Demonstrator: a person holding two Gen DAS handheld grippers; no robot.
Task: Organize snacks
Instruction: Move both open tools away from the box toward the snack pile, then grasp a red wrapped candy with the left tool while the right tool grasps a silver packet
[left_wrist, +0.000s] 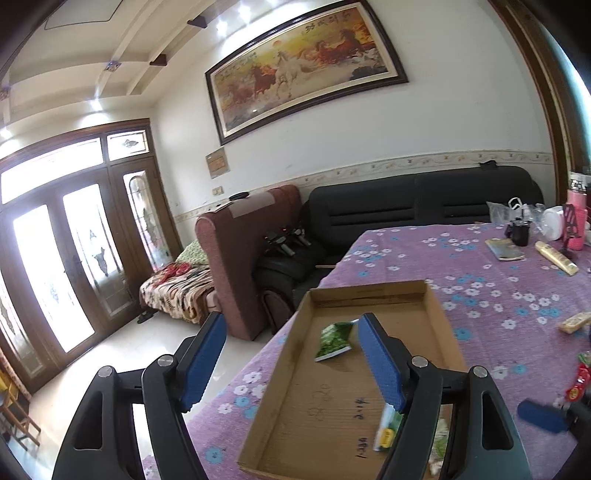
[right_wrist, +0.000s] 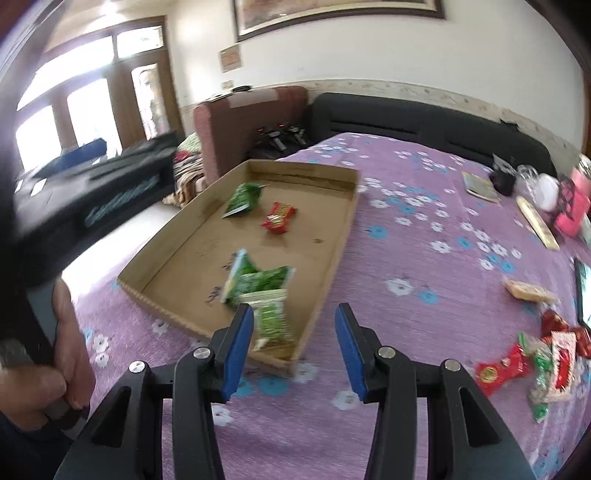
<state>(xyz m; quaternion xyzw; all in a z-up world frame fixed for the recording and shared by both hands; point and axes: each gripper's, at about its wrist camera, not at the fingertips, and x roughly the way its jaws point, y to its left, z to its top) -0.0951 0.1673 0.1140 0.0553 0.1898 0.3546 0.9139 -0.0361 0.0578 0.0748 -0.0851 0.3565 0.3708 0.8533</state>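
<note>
A desk under a purple flowered cloth (right_wrist: 424, 258) fills both views. On it, just ahead of both grippers, lies a shallow cardboard tray (right_wrist: 343, 236). Inside the tray, seen from the right wrist: green snack packets (right_wrist: 258, 284) heaped just ahead of the left-side finger, with a single green packet (right_wrist: 242, 199) and a red packet (right_wrist: 277, 218) farther ahead. Loose snacks (right_wrist: 546, 365), red, green and pale, lie in a pile to the right of the right gripper (right_wrist: 295, 339), outside the tray.

The right gripper's fingers stand apart, with nothing between them. The left gripper (left_wrist: 291, 354) is wider apart and also empty, hanging over the tray's near-left edge.

Likely risks: the light tray could slide on the cloth if a finger nudges its wall, and it sits close to the desk edge on the left. The crinkly packets may slip from a shallow pinch.

Beyond the desk: a black sofa (left_wrist: 424, 199), a brown armchair (left_wrist: 240, 251), a framed horse painting (left_wrist: 306, 62), and bright glazed doors (left_wrist: 66, 258).
</note>
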